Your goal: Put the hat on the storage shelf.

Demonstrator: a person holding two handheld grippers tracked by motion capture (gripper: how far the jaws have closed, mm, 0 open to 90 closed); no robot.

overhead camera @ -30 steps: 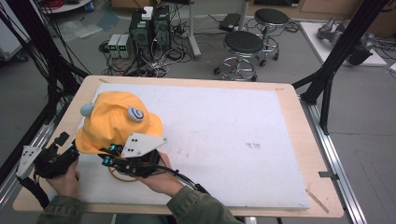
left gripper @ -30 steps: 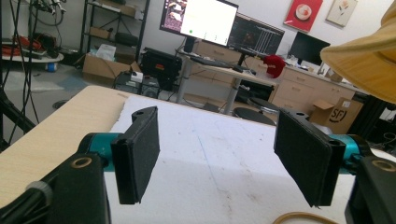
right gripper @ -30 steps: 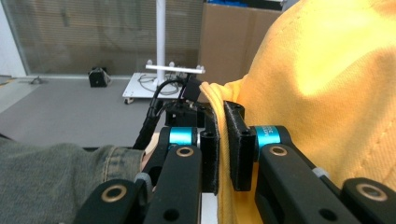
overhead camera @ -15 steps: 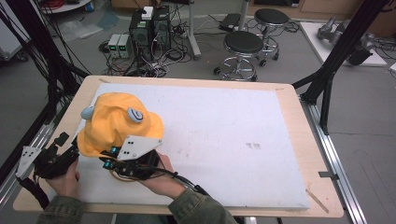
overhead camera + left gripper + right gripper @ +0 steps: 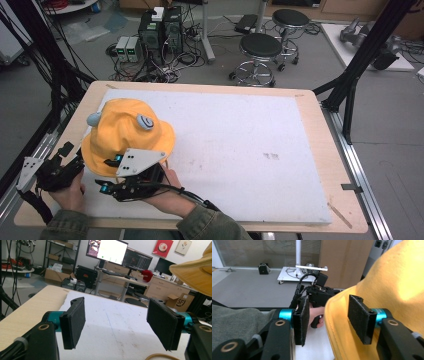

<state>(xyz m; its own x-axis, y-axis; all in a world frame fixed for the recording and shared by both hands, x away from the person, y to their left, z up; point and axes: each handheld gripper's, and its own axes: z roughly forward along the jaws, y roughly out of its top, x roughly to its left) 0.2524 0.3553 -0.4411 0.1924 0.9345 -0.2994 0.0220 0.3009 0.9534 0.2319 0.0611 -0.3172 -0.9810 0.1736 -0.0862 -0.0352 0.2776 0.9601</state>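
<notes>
A yellow bucket hat with two grey-blue knobs lies at the left of the white table top. My right gripper, under its grey plate, sits at the hat's near brim. In the right gripper view the jaws stand open, and the yellow brim lies in the gap close to the right pad, unclamped. My left gripper is at the table's near left corner, just left of the hat. Its jaws are open on nothing, with the hat brim overhead at the upper right.
The wooden table edge runs close on the left, with black frame posts and cables beyond it. A thin tan cord lies on the white surface by the left gripper. Stools and computer boxes stand on the floor behind the table.
My right gripper has slid slightly left and nearer along the hat's near brim, and the hat has shifted shape a little. The left gripper has barely moved.
</notes>
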